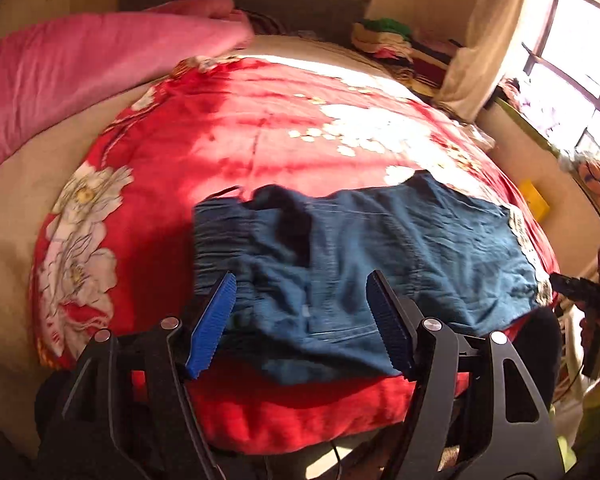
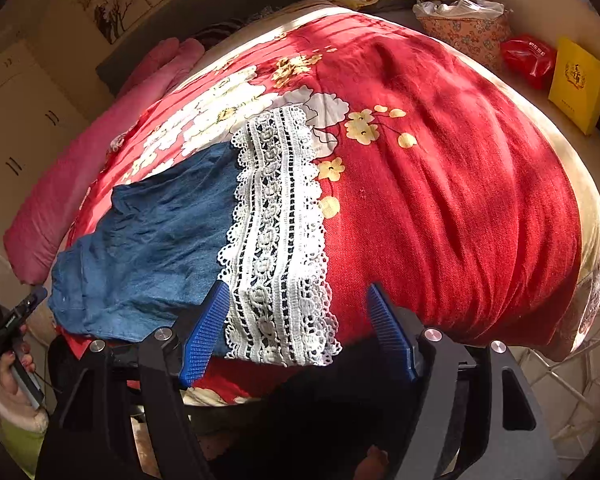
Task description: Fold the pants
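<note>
Both tongs, left tongs (image 1: 302, 320) and right tongs (image 2: 298, 330), stand spread over the soft, limp pants (image 1: 360, 248); best pinched at waistband and lace hem (image 2: 278, 232).

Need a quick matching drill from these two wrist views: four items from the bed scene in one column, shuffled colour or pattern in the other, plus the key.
Things:
1. pants
2. hem trim on the pants
3. blanket under the pants
4. box beside the bed

Looks:
A. red with white and yellow flowers
B. plain yellow with a small emblem
C. white openwork lace
D. blue denim-like cloth

Pairs: 1-D, 2-C, 3-A, 4-B
</note>
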The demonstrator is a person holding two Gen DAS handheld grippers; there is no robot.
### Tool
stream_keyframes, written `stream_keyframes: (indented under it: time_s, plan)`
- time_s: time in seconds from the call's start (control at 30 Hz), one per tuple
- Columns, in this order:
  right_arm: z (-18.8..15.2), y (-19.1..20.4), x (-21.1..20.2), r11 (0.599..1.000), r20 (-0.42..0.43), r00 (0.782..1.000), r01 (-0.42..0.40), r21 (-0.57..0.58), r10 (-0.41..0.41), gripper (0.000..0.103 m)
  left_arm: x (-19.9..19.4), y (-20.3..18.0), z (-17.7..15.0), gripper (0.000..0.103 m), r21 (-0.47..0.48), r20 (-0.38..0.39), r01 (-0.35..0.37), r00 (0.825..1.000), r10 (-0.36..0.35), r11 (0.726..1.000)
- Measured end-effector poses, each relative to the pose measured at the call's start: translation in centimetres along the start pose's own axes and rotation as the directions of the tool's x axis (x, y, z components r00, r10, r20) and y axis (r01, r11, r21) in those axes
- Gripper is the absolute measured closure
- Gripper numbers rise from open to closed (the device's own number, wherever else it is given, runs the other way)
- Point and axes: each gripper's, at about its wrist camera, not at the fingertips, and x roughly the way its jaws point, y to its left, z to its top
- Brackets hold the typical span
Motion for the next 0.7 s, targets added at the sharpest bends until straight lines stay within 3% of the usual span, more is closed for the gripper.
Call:
stream_keyframes:
  time_s: [0.1, 0.17, 0.2, 0.27, 0.37, 0.5, 0.6, 0.7]
  plan:
    - [0.2, 0.0, 1.0, 1.0, -0.023, 1.0, 0.001, 0.004, -0.001, 0.033, 1.0, 2.8, -0.4, 0.041, -0.127, -0.029, 0.009, 1.0, -0.012, 0.992]
    - [0.3, 0.2, 1.6, 1.0, -0.039, 0.999, 0.007, -0.005, -0.007, 0.034, 1.7, 3.3, -0.6, 0.041, -0.165, -0.04, 0.055, 0.997, -0.062, 0.985]
    - [0.2, 0.3, 1.8, 1.0, -0.041, 0.999, 0.016, -0.013, -0.016, 0.035, 2.3, 3.4, -0.6, 0.045, -0.183, -0.045, 0.076, 0.995, -0.086, 0.98]
    - [0.1, 0.5, 2.0, 0.999, -0.043, 0.998, 0.036, -0.028, -0.037, 0.037, 3.3, 3.4, -0.4, 0.07, -0.195, -0.061, 0.053, 0.996, -0.066, 0.979]
    - [-0.1, 0.7, 2.0, 0.998, -0.044, 0.998, 0.05, -0.044, -0.052, 0.038, 3.0, 3.2, 1.1, 0.07, -0.172, -0.036, 0.071, 0.996, -0.078, 0.983]
    - [-0.3, 1.0, 2.1, 0.995, -0.045, 0.996, 0.071, -0.063, -0.074, 0.038, 1.8, 3.5, 2.8, 0.07, -0.111, -0.001, 0.018, 1.0, -0.018, 0.994]
    - [-0.4, 1.2, 2.4, 0.993, -0.044, 0.995, 0.088, -0.078, -0.092, 0.037, 3.6, 4.5, 1.9, 0.07, -0.115, -0.045, -0.009, 0.999, 0.003, 0.993]
    - [-0.3, 1.2, 2.2, 0.994, -0.047, 0.995, 0.086, -0.075, -0.089, 0.037, 4.3, 4.9, 1.0, 0.067, -0.128, -0.035, -0.015, 0.999, 0.01, 0.992]
